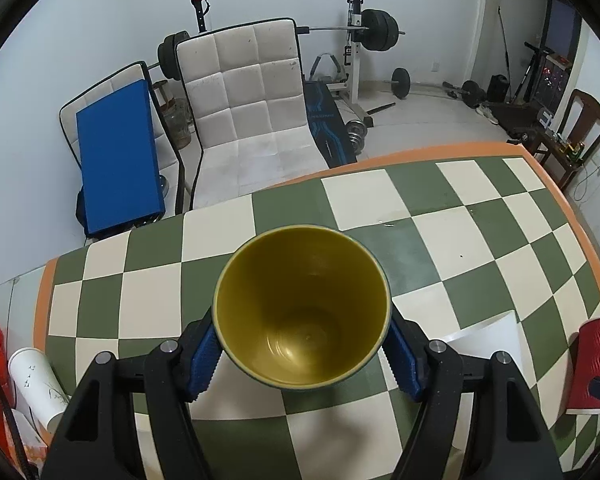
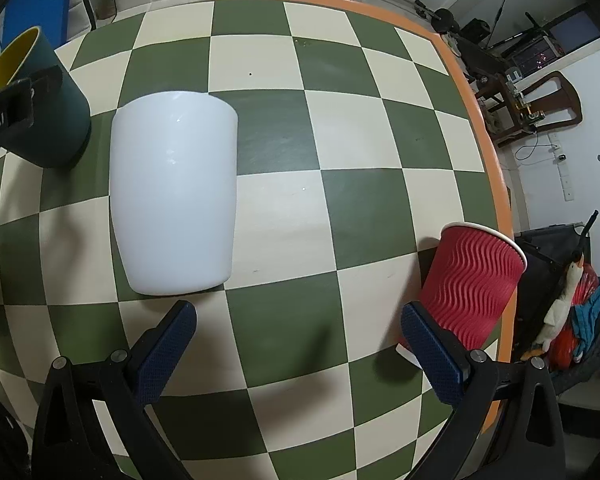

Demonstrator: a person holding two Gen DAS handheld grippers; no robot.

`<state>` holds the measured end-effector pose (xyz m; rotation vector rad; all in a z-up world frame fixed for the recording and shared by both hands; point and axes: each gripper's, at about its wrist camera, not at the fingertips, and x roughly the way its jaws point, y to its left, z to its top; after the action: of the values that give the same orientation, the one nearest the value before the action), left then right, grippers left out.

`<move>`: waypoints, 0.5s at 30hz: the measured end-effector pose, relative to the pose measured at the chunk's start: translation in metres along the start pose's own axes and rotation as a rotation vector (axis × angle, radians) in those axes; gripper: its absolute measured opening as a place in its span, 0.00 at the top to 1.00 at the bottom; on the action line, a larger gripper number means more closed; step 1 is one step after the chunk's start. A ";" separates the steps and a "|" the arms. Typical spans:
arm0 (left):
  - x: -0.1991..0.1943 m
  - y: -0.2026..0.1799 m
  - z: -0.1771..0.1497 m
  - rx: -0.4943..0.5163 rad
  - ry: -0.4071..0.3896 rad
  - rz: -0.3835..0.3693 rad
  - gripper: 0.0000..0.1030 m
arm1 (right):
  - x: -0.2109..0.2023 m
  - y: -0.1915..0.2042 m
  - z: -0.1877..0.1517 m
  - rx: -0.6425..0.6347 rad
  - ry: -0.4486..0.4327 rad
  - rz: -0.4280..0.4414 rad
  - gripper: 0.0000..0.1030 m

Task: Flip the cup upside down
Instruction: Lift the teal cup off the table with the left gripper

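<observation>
A dark green cup with a yellow inside [image 1: 302, 308] is held mouth-up in my left gripper [image 1: 302, 360], whose blue pads press on both its sides above the checkered table [image 1: 440, 200]. The same cup shows at the far left of the right wrist view [image 2: 56, 112], with the left gripper's finger across it. My right gripper [image 2: 300, 344] is open and empty, low over the table. A white cup [image 2: 174, 196] stands upside down just ahead of its left finger. A red ribbed paper cup [image 2: 472, 280] stands upright beside its right finger.
The table's orange edge [image 2: 488, 140] curves along the right. The red cup [image 1: 596, 364] and the white cup [image 1: 488, 340] show at the left wrist view's right. A white paper cup [image 1: 36, 384] lies at its left. Chairs [image 1: 252, 108] and weights [image 1: 376, 28] stand beyond the table.
</observation>
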<state>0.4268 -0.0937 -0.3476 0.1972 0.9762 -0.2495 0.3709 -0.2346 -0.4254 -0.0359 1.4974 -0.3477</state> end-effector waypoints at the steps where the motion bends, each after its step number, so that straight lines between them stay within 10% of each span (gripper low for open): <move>1: -0.002 -0.001 0.000 0.004 -0.005 -0.001 0.33 | 0.000 -0.001 0.000 0.001 0.000 0.002 0.00; 15: -0.077 -0.014 -0.015 0.028 -0.051 -0.009 0.33 | -0.023 -0.024 -0.022 -0.005 -0.039 0.031 0.00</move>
<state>0.3696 -0.0942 -0.2923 0.2114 0.9232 -0.2757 0.3439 -0.2472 -0.3998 -0.0240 1.4588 -0.3167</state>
